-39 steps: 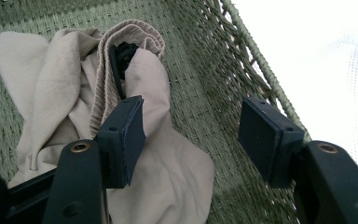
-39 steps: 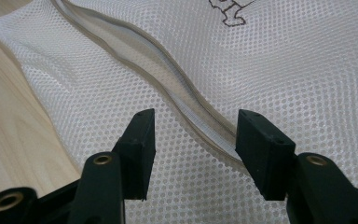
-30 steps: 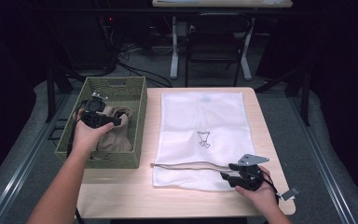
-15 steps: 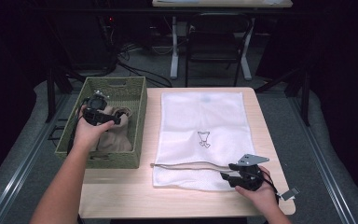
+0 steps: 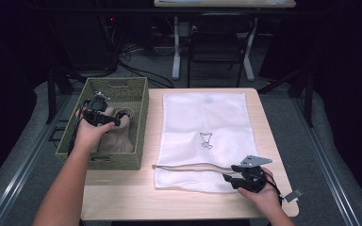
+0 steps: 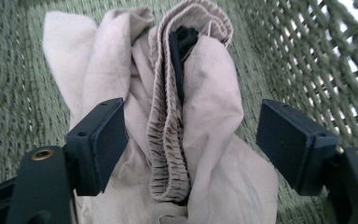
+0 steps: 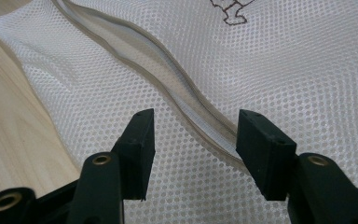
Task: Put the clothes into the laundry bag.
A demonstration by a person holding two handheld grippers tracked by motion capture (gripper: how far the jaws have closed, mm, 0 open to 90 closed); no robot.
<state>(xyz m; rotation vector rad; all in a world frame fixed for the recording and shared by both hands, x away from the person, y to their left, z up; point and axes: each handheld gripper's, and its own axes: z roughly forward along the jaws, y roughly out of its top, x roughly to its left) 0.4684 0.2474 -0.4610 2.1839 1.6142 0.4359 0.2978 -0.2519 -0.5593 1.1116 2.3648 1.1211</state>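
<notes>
A crumpled beige garment [image 6: 182, 140] with a ribbed elastic band is seen in the woven green basket [image 5: 136, 122], between the just-widened fingers of the left gripper [image 6: 191, 149]. The right gripper [image 7: 193, 149] is held open over the white mesh bag [image 7: 284, 70] on the wooden table [image 5: 122, 197].

Surface: a light wooden surface [image 5: 122, 193] in the lower middle of the high view, bare along its bottom edge.
Basket: a green woven basket [image 5: 141, 122] stands on the surface's left part, left of centre in the frame; beige cloth [image 5: 118, 139] lies inside it.
Mesh bag: a white mesh bag [image 5: 207, 117] lies flat at the centre of the frame, just right of the basket, with a small dark drawing at its middle.
Zipper: a grey zipper [image 5: 188, 166] runs across the bag near its lower edge.
</notes>
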